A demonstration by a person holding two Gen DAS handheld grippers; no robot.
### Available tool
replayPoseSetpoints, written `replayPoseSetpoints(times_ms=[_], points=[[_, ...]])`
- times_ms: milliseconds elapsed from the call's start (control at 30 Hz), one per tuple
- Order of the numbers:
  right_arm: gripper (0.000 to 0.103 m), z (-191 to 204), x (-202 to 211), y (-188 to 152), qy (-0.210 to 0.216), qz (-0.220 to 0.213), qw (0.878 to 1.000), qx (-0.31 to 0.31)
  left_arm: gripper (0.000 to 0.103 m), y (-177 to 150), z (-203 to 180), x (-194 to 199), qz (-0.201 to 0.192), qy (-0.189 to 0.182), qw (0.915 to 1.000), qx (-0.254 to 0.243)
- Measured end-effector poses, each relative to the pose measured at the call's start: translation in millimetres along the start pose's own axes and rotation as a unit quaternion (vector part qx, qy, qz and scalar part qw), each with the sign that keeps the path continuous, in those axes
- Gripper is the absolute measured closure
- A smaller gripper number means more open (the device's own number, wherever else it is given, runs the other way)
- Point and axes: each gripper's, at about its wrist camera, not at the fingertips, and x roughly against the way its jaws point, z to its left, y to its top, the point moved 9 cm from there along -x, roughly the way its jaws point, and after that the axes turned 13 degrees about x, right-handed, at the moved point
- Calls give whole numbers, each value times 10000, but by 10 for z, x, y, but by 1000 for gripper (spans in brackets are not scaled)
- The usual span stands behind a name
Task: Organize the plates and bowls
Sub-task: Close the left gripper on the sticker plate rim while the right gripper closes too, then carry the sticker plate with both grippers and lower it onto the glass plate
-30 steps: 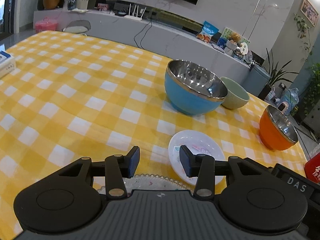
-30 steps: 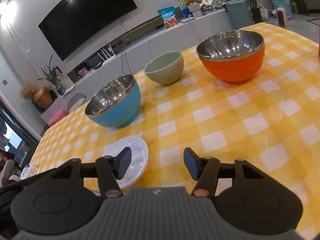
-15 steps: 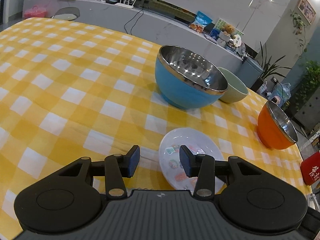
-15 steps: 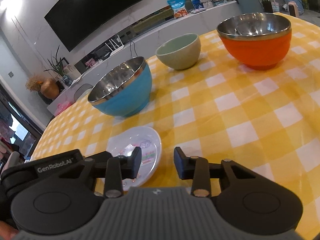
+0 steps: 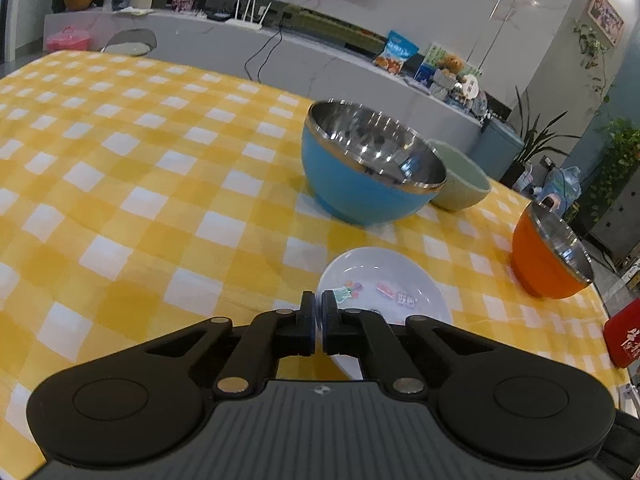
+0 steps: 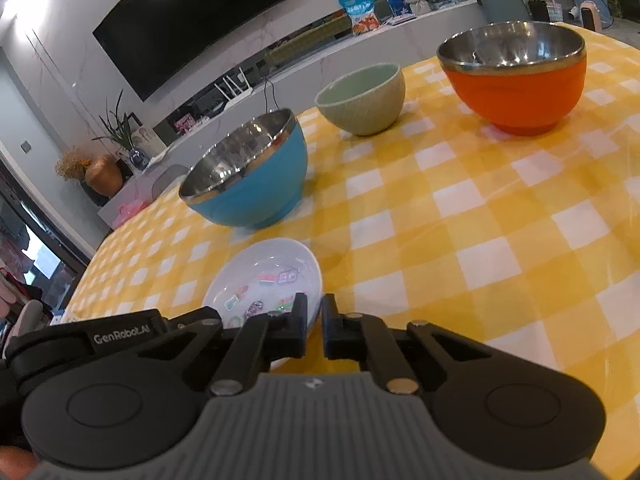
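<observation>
A yellow-and-white checked cloth covers the desk (image 5: 140, 200), the largest thing in view. Behind it, one dark television (image 6: 192, 24) hangs on a marbled wall above a long low shelf.

Three bowls stand on the desk. The blue bowl (image 5: 352, 192) and the orange bowl (image 6: 516, 92) are both steel inside, and the blue one looks the larger. The pale green bowl (image 6: 368, 108) is the smallest. It sits between them and further back, just beside the blue one.

One white plate (image 5: 384, 276) lies in front of the blue bowl, near the desk's front edge. It bears small coloured pictures, and any writing on them is too small to read.

Two claws meet at this plate. The left claw (image 5: 317, 328) is drawn narrow, pinching the plate's left rim between its pads. The right claw (image 6: 314, 328) is equally narrow on the right rim, with one finger over the plate and one outside it.

The right wrist view shows white lettering (image 6: 120, 336), "GenRobot.AI", on the left claw's black body. At the desk's right edge a red object (image 5: 624, 340) carries white characters I cannot make out. One blue snack bag (image 6: 360, 14) stands on the shelf, its print illegible.
</observation>
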Motion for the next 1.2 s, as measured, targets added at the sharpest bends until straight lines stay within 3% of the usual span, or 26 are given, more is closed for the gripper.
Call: replayPoseSetpoints(times_ms=[467, 600, 767, 1200], points=[[99, 149, 315, 136, 446, -341, 9984, -102, 101, 114, -25, 503, -158, -19, 9998, 95], [99, 243, 434, 89, 689, -249, 9972, -158, 101, 105, 74, 701, -88, -29, 9993, 362], [99, 365, 591, 0, 1030, -119, 9944, -223, 101, 58, 151, 984, -163, 55, 9992, 348], [99, 700, 852, -290, 1353, 241, 9901, 292, 101, -177, 463, 1273, -44, 297, 9983, 505]])
